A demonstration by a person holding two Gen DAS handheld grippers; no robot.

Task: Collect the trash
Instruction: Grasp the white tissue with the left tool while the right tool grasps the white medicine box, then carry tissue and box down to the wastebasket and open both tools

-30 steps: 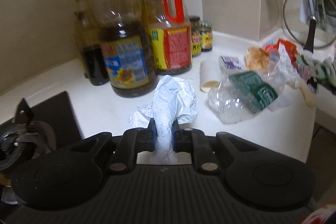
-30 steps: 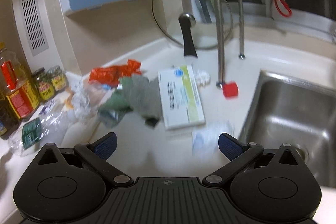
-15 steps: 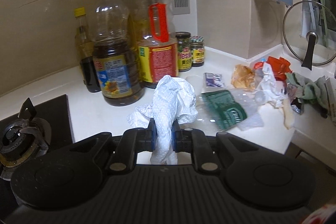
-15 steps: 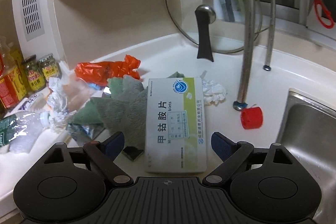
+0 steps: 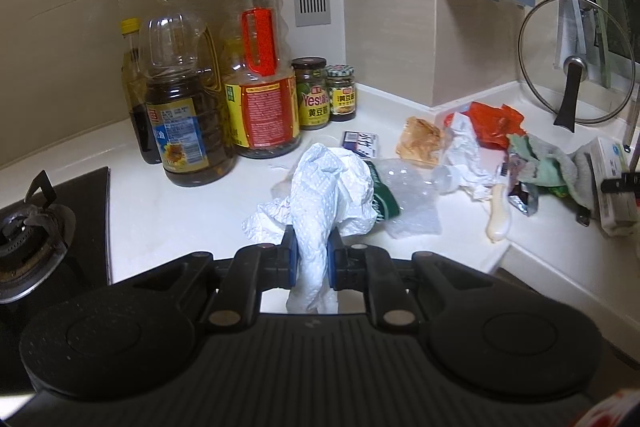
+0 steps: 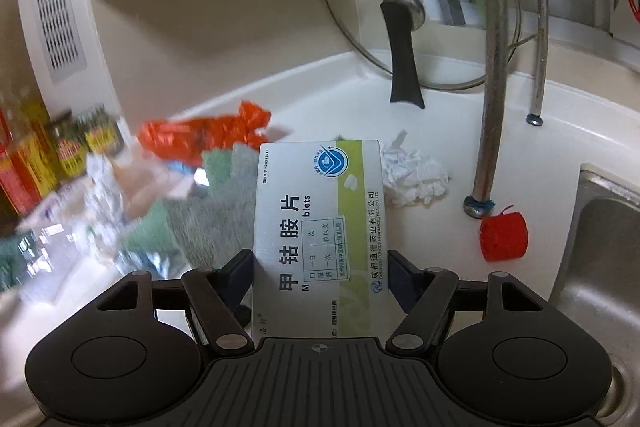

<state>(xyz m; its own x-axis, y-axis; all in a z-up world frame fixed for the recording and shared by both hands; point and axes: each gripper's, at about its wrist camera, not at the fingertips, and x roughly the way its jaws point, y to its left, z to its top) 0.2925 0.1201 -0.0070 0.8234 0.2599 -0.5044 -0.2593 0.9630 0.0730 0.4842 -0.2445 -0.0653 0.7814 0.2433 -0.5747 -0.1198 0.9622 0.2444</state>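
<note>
My left gripper (image 5: 312,255) is shut on a white dotted paper towel (image 5: 332,187), which hangs crumpled above the white counter (image 5: 168,211). Around a white and green medicine box (image 6: 316,227) my right gripper (image 6: 320,271) has its jaws closing; the pads sit at the box's two long edges, the right one still a sliver off. The same box (image 5: 610,163) shows at the right edge of the left wrist view. Other litter lies between: a crushed clear bottle (image 5: 404,195), an orange plastic bag (image 6: 208,135), a white tissue wad (image 6: 412,175) and a red cap (image 6: 504,235).
Oil bottles (image 5: 256,75) and two jars (image 5: 312,95) stand along the back wall, a gas burner (image 5: 32,239) at the left. A green-grey cloth (image 6: 208,203) lies left of the box. A glass lid (image 6: 404,27) leans behind, with a faucet pipe (image 6: 490,87) and steel sink (image 6: 600,259) to the right.
My right gripper moved forward onto the medicine box and its jaws narrowed around it. My left gripper drew back from the bottles, still holding the paper towel.
</note>
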